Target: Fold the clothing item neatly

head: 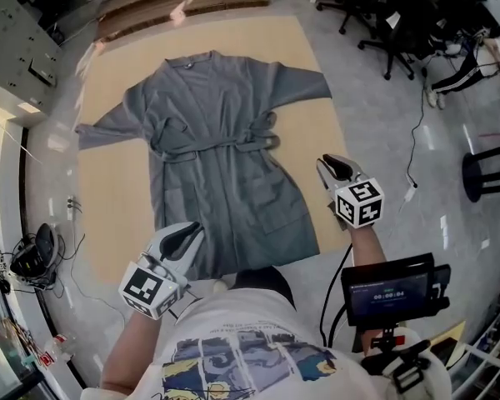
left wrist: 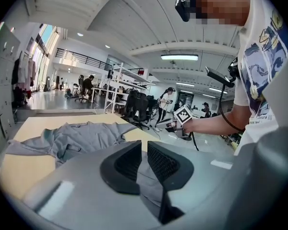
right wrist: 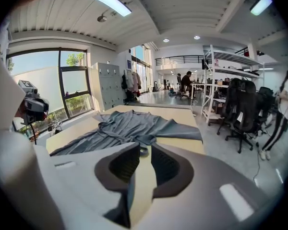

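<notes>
Grey robe (head: pixel 221 165) lies spread flat, belt tied, on tan mat (head: pixel 108 82). Left gripper (head: pixel 183 238) is over the lower left hem, jaws narrowly apart, nothing pinched. Right gripper (head: pixel 335 167) is just beside the right hem over the mat, jaws slightly apart, empty.

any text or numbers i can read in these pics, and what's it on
Nothing reads clearly.
Screen: a row of digits like a timer, too small to read.
T-shirt: a line of print, too blurred.
Marker cubes: square patterns only, no words.
</notes>
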Demonstrator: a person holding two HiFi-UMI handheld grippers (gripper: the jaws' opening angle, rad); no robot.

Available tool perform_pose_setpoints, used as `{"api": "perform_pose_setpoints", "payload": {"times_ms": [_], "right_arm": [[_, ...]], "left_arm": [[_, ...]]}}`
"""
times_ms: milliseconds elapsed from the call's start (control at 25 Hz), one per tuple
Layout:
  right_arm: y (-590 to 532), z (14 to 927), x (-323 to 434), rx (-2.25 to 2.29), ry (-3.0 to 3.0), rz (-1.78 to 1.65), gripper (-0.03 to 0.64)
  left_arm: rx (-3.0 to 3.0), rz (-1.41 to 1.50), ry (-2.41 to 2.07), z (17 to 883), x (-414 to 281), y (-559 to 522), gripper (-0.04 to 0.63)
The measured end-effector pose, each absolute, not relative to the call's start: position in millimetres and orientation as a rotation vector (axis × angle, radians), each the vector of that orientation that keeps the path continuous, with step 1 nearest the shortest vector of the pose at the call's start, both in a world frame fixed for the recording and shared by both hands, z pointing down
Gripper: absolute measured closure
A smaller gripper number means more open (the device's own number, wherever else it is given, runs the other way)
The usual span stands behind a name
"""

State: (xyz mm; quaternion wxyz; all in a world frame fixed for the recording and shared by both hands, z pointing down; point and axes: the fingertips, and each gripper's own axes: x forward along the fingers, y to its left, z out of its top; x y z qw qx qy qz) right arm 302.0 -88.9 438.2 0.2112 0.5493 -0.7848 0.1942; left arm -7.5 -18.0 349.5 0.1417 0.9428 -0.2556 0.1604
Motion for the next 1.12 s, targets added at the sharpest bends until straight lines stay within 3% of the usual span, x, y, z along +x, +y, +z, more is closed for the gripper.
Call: {"api": "perform_pose_setpoints", "payload": {"times_ms": [400, 1120], "right_arm": [[-159, 495, 406, 1.638, -2.06, 0.693, 0.548], [-272, 583, 506, 1.817, -2.056, 1.164, 0.459]], "left_arm": [[2.665, 0.529, -0.71, 361, 34, -54, 0.545], [2.583, 0.627, -0.697, 387, 66, -86, 0.545]]}}
